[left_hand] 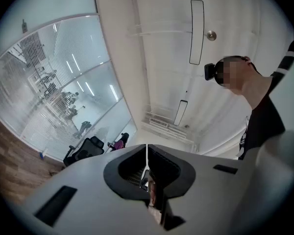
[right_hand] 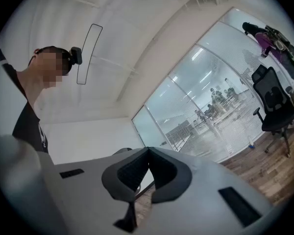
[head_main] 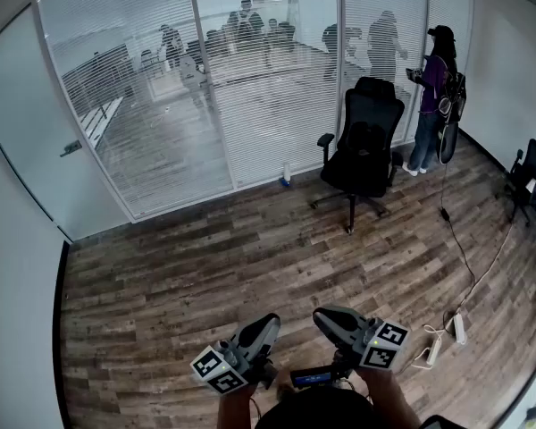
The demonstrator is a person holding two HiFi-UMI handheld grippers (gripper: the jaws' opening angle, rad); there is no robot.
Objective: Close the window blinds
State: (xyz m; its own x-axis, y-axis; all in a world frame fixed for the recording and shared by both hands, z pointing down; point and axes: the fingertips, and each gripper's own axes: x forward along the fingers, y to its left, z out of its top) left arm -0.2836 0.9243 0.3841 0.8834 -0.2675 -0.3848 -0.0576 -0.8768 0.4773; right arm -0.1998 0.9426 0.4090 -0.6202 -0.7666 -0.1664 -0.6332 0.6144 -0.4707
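Note:
White slatted blinds (head_main: 241, 88) hang behind the glass wall at the far side of the room; people show through the slats, which stand partly open. The same blinds (left_hand: 44, 97) appear at the left of the left gripper view and as the blinds (right_hand: 220, 116) at the right of the right gripper view. Both grippers are held low near my body, far from the glass. My left gripper (head_main: 270, 321) is shut with nothing in it, tips together (left_hand: 147, 147). My right gripper (head_main: 322, 315) is also shut and empty, its tips (right_hand: 148, 151) meeting.
A black office chair (head_main: 364, 141) stands on the wood floor before the glass. A person in purple (head_main: 436, 88) stands at the right end of the wall. Another chair (head_main: 531, 177) sits at the far right. Power strips and cables (head_main: 447, 333) lie on the floor at right.

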